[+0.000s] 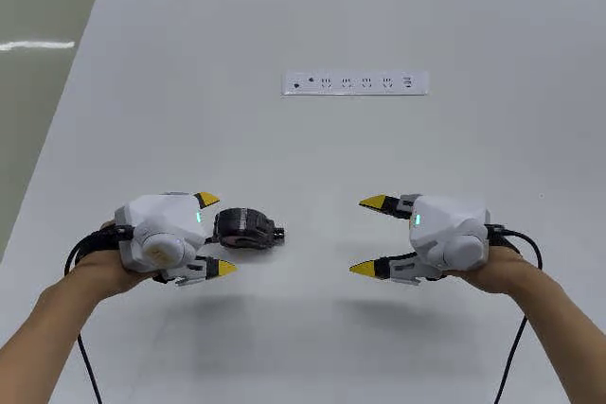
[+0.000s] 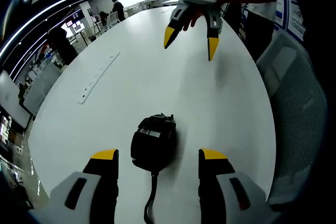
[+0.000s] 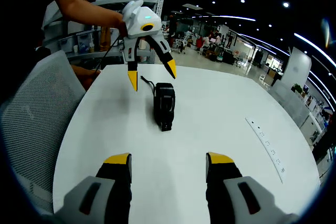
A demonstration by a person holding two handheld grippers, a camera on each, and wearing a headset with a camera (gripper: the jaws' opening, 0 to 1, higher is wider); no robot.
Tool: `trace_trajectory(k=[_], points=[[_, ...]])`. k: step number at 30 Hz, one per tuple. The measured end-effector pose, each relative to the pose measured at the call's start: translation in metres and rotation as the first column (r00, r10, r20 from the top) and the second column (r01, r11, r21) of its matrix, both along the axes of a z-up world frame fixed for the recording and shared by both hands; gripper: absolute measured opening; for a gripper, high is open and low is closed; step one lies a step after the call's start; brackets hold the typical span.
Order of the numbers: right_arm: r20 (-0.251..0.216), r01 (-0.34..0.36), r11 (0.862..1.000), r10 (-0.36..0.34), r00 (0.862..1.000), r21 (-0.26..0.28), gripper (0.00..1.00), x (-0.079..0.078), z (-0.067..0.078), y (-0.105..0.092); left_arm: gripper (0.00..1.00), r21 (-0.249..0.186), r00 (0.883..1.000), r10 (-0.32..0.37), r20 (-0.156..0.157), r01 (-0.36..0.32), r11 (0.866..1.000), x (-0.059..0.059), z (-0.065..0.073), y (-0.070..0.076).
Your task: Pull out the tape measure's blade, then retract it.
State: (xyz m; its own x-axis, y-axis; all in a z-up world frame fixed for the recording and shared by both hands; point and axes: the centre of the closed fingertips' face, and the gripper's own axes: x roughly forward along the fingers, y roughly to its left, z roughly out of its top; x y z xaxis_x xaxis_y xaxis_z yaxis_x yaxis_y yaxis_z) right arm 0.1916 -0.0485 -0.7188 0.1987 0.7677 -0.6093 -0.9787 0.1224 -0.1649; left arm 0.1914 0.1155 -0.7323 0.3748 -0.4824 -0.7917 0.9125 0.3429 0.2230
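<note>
Evidently at the opening step, blade not yet out: left gripper (image 1: 216,234) spread wide, straddling the black tape measure (image 1: 244,228) without gripping; right gripper (image 1: 367,236) equally wide, well apart, facing it. Next, likely: clamp case, pinch blade tip.

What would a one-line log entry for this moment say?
left gripper: open, jaws flanking tape measure, not touching | right gripper: open, facing it, apart | blade: not pulled out
</note>
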Motion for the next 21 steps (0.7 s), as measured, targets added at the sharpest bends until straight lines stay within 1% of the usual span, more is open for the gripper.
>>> trace_trajectory(k=[3,6,8,11,16,21], points=[[-0.009,-0.009,1.0,0.009,1.0,0.005,0.57,0.002,-0.003,0.006,0.56,0.013,1.0,-0.021,-0.005,0.021,1.0,0.003,-0.003,-0.001],[-0.036,-0.004,0.999,0.005,0.999,0.032,0.55,0.005,-0.003,0.013,0.54,0.025,0.999,-0.039,-0.011,0.039,0.999,0.005,-0.007,-0.003],[-0.044,0.0,0.999,0.002,0.999,0.046,0.54,0.008,-0.003,0.017,0.53,0.034,0.999,-0.052,-0.016,0.053,0.998,0.006,-0.009,-0.004],[-0.048,0.0,0.999,0.003,0.999,0.053,0.52,0.011,-0.005,0.022,0.51,0.04,0.997,-0.07,-0.021,0.07,0.997,0.008,-0.013,-0.006],[-0.051,-0.014,0.999,0.016,0.999,0.046,0.49,0.013,-0.013,0.029,0.48,0.049,0.995,-0.093,-0.027,0.095,0.994,0.014,-0.02,-0.007],[-0.065,-0.026,0.999,0.029,0.997,0.04,0.48,0.014,-0.019,0.035,0.45,0.071,0.992,-0.122,-0.035,0.124,0.99,0.016,-0.024,-0.009]])
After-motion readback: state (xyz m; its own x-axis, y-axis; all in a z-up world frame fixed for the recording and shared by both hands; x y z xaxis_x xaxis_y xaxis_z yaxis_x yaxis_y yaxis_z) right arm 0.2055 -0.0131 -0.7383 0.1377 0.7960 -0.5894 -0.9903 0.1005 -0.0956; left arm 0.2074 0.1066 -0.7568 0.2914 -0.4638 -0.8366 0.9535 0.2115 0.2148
